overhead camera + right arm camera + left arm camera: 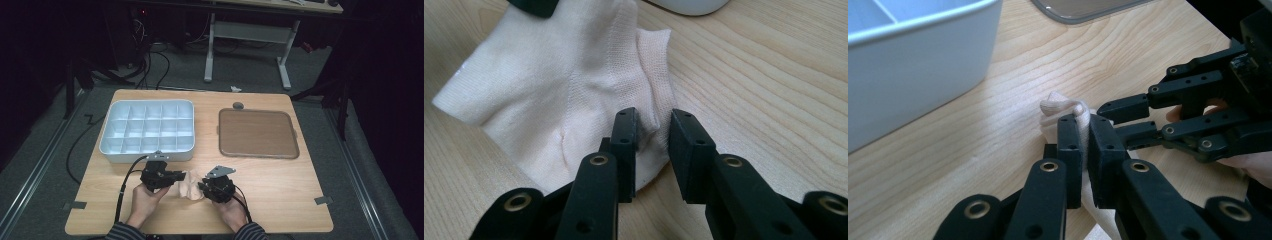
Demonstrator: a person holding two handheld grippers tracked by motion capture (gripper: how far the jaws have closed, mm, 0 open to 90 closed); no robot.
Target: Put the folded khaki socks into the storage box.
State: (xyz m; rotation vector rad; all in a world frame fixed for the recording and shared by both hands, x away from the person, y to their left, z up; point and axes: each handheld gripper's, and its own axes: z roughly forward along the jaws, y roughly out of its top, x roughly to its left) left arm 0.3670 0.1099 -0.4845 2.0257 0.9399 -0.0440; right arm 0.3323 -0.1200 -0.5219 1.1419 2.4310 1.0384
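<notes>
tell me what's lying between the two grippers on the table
A cream sock lies between the left gripper and the right gripper, seen in the high view; both jaw pairs meet its fabric.

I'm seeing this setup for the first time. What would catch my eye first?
A pale cream sock lies at the table's near edge, with the left gripper clamped on it and the right gripper open around its edge. Behind sit a white compartment tray on the left and a brown tray on the right.
</notes>
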